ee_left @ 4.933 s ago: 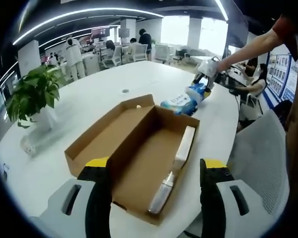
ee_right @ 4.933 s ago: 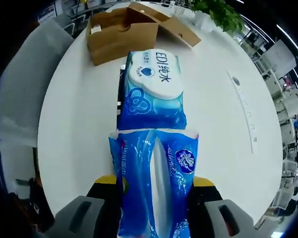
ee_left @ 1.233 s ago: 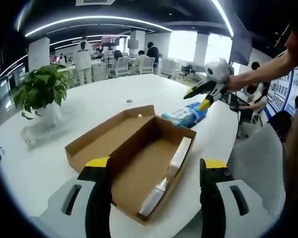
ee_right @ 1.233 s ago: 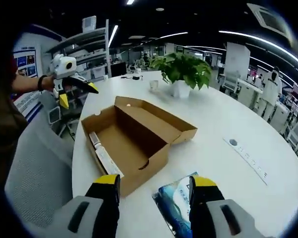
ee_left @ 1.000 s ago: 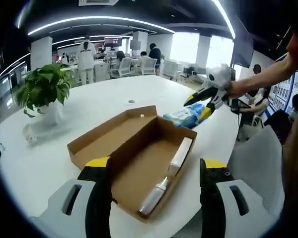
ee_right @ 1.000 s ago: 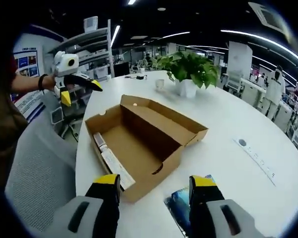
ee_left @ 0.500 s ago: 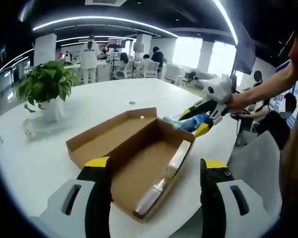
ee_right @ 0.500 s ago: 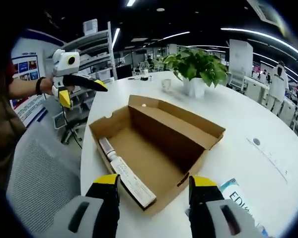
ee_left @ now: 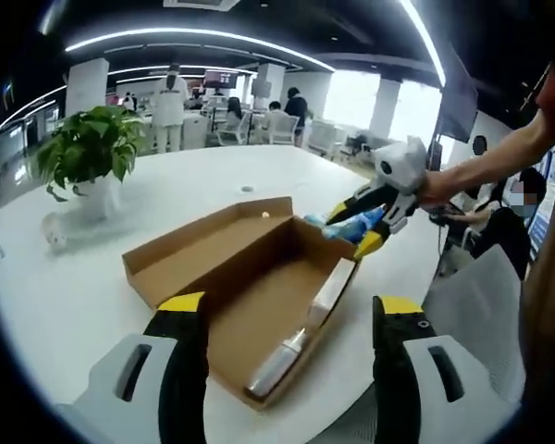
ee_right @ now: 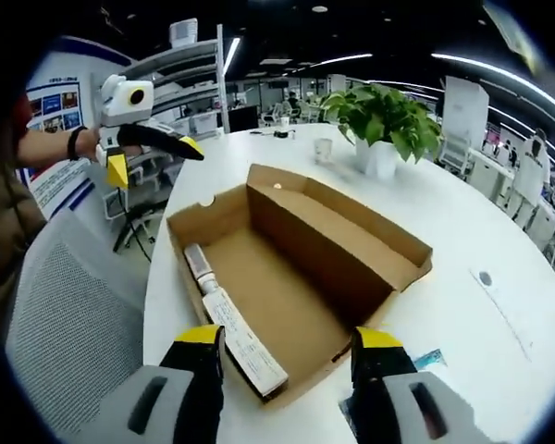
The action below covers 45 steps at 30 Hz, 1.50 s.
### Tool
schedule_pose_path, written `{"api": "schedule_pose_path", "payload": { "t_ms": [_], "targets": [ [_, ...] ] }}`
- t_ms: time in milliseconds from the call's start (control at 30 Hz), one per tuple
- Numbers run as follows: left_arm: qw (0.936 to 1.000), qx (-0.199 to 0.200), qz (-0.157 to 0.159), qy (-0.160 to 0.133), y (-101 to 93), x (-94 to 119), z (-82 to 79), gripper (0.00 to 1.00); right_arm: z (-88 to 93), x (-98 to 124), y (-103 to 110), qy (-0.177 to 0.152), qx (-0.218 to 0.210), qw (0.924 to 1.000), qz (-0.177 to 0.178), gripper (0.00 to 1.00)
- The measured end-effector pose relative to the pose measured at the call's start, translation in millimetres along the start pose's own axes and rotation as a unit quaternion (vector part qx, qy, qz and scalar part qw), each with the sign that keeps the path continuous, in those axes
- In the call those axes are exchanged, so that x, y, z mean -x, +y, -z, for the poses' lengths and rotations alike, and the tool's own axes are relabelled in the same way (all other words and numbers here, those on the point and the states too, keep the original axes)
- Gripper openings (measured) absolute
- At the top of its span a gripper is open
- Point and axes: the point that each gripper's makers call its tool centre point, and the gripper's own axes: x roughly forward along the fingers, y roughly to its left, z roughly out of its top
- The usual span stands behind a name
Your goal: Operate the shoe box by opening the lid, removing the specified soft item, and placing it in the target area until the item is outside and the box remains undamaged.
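Note:
The brown shoe box lies open on the white table, its lid flap folded out to the left. A long white packet rests along the box's right inner wall. My left gripper stands open before the near end, with nothing between its jaws. My right gripper hangs open at the far right corner, in front of blue tissue packs. In the right gripper view the box and packet lie just beyond my open right gripper. The left gripper hovers open past the far end.
A potted plant stands at the table's left, with a small cup near it. A grey mesh chair sits by the table edge. A sliver of blue pack shows beside my right jaw. People work at desks behind.
My right gripper has let go of the blue tissue pack beside the wipes and come back over the box's end, open. The left gripper has hardly moved.

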Motion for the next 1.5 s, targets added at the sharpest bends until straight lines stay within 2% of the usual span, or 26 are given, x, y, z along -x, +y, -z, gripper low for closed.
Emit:
{"api": "schedule_pose_path", "payload": {
  "t_ms": [200,433,467,500,600,767,833,967,1133,1233,1367,1433,1500],
  "targets": [
    [1.0000,0.003,0.001,0.000,-1.9,-0.2,2.3,0.72,1.8,-4.8,0.2,0.037,0.048,0.9980,-0.017,0.53],
    [1.0000,0.005,0.005,0.001,-6.2,-3.5,5.6,0.72,0.6,-11.9,-2.4,0.073,0.105,0.9912,-0.032,0.53],
    [1.0000,0.004,0.006,0.002,-6.9,-3.8,5.7,0.72,3.2,-12.6,-1.0,0.089,0.121,0.9879,-0.041,0.53],
    [1.0000,0.002,0.006,0.004,-7.3,-4.1,6.2,0.72,4.8,-13.6,-0.8,0.104,0.153,0.9817,-0.044,0.54],
    [0.9999,-0.006,0.006,0.011,-7.7,-3.8,10.2,0.72,9.7,-17.2,3.3,0.130,0.204,0.9683,-0.063,0.56],
    [0.9998,-0.005,0.005,0.017,-8.0,-1.1,14.0,0.72,5.3,-26.1,4.9,0.134,0.205,0.9663,-0.079,0.58],
    [0.9998,-0.005,0.005,0.017,-7.3,-1.0,14.2,0.71,6.2,-30.3,8.5,0.136,0.196,0.9661,-0.097,0.60],
    [0.9998,-0.007,0.005,0.020,-7.4,-0.5,14.0,0.71,9.1,-37.7,12.7,0.152,0.225,0.9558,-0.112,0.58],
    [0.9998,-0.008,0.005,0.018,-6.5,-1.0,11.0,0.71,11.2,-45.7,16.8,0.166,0.247,0.9467,-0.124,0.56],
    [0.9998,-0.010,0.005,0.017,-7.1,-1.7,9.4,0.71,7.3,-46.2,13.3,0.165,0.252,0.9465,-0.116,0.60],
    [0.9998,-0.009,0.007,0.017,-7.5,-3.0,9.6,0.71,3.9,-47.6,4.9,0.164,0.241,0.9508,-0.104,0.63],
    [0.9998,-0.009,0.007,0.016,-8.2,-3.5,9.4,0.71,1.2,-47.1,2.5,0.161,0.241,0.9523,-0.097,0.60],
    [0.9998,-0.010,0.009,0.015,-9.6,-3.6,8.7,0.71,-0.2,-46.0,1.0,0.159,0.244,0.9523,-0.090,0.54]
  ]
}}
